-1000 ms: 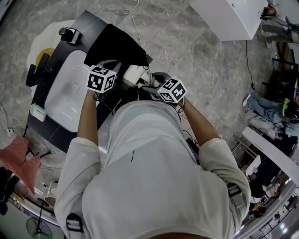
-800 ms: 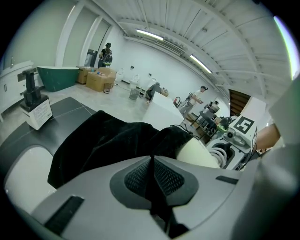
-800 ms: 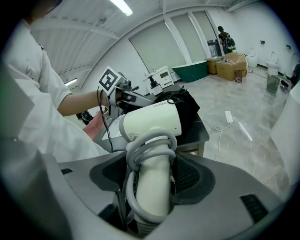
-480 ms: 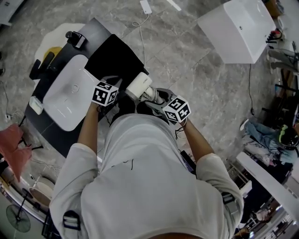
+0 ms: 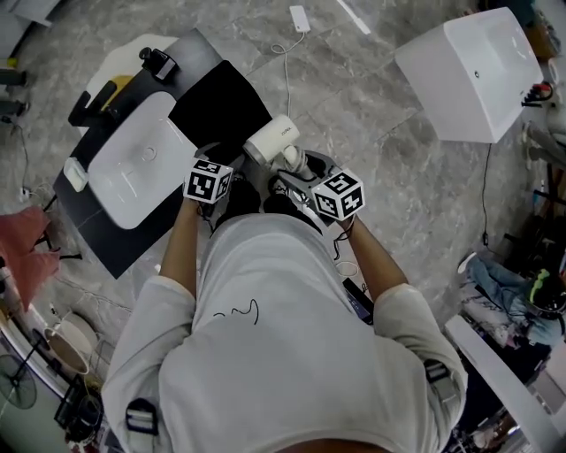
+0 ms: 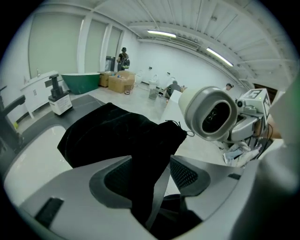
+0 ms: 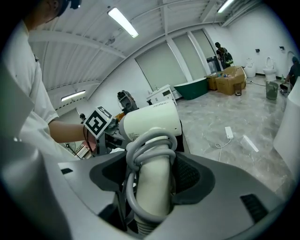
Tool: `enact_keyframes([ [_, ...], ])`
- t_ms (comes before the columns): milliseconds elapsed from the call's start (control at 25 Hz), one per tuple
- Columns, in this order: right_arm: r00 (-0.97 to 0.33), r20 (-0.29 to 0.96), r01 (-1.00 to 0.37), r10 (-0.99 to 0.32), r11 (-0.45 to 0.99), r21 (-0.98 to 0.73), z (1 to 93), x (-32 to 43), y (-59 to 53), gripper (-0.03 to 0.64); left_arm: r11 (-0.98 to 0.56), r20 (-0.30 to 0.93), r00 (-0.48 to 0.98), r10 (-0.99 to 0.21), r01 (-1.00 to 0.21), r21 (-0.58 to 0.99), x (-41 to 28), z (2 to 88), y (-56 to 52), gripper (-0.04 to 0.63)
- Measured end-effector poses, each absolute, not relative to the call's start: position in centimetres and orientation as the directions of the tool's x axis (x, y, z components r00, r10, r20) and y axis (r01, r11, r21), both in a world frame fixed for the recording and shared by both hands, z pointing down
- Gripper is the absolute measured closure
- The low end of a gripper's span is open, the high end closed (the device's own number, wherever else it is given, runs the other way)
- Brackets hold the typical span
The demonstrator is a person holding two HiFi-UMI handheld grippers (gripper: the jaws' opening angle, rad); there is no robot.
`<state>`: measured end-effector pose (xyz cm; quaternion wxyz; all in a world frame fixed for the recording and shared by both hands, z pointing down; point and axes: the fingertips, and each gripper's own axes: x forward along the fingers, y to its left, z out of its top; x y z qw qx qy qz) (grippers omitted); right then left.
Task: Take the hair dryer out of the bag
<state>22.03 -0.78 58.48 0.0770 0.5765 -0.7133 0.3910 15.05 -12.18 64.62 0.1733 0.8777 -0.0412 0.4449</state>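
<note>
The white hair dryer (image 5: 270,140) is out of the black cloth bag (image 5: 219,104) and held up beside its mouth. My right gripper (image 5: 287,172) is shut on the dryer's handle (image 7: 152,187), which has the grey cord wound round it. In the left gripper view the dryer's round nozzle (image 6: 211,112) faces the camera at the right. My left gripper (image 6: 151,180) is at the bag's near edge and its jaws are opening. A fold of the bag (image 6: 145,150) still hangs between them, and the pads (image 6: 187,176) stand apart from it.
The bag lies on a dark counter (image 5: 106,252) beside a white sink basin (image 5: 133,164). A black device (image 5: 155,62) stands at the counter's far end. A white cabinet (image 5: 469,75) and a white cable with its adapter (image 5: 299,18) lie on the grey floor beyond.
The right gripper has raised the hair dryer up and clear of the bag's mouth. The left gripper has shifted a little along the bag's near edge.
</note>
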Motion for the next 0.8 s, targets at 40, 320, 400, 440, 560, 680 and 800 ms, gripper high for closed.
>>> enact_keyframes([
  [40,-0.328,0.556,-0.884,-0.764,0.041,-0.465,58.3,22.1,-1.1,0.336,-0.925,0.787,0.614,0.066,-0.258,0.279,14.9,64.1,-12.3,0.339],
  [320,-0.363,0.529,-0.890,-0.767,0.117,-0.441,57.2,21.9,-3.3,0.336,-0.874,0.731,0.663,-0.160,-0.440,0.207,12.5,60.2,-13.9,0.331],
  [400,-0.380,0.521,-0.888,-0.765,0.144,-0.437,57.1,21.3,-3.8,0.336,-0.847,0.721,0.658,-0.215,-0.494,0.198,10.9,59.3,-13.8,0.331],
  [440,-0.393,0.516,-0.886,-0.761,0.163,-0.433,57.0,20.9,-4.0,0.336,-0.830,0.716,0.654,-0.246,-0.524,0.193,10.0,58.9,-13.6,0.331],
  [560,-0.432,0.505,-0.882,-0.747,0.235,-0.407,56.5,19.7,-4.6,0.336,-0.764,0.699,0.627,-0.342,-0.619,0.181,7.1,57.9,-12.8,0.344],
  [680,-0.469,0.492,-0.874,-0.733,0.307,-0.377,56.3,18.2,-5.4,0.336,-0.695,0.689,0.586,-0.426,-0.700,0.166,4.1,57.4,-12.3,0.410],
  [800,-0.512,0.485,-0.854,-0.709,0.360,-0.375,56.7,16.0,-5.9,0.336,-0.631,0.684,0.535,-0.496,-0.763,0.139,0.7,57.5,-11.3,0.488],
])
